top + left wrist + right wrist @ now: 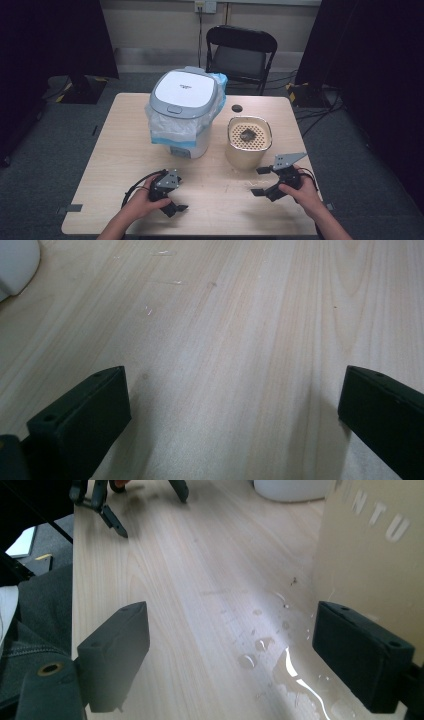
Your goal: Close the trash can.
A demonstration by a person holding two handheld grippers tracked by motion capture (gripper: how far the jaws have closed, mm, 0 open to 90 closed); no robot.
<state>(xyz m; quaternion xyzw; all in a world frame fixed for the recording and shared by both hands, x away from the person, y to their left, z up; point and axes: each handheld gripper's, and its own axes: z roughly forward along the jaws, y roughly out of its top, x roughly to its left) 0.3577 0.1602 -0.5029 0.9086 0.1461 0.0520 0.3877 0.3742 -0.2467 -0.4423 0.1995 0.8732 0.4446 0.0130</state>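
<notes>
On the desk (125, 150), seen from the high view, the beige container (248, 145) is standing beside a white bin (182, 112), with the right gripper (260, 181) sitting just beside it, released. Along the left gripper (235, 405) view, jaws are gaping over bare wood (nothing between them). Along the right gripper (230, 650) view, jaws are spreading wide above water droplets (260, 645), the container (370, 550) close beside one jaw.

The high view looks forward and down on the whole tabletop (125, 150) from above the person's side. Each gripper view looks from close and low along the wood. The right gripper view and the high view share the beige container (370, 555) (248, 150).
</notes>
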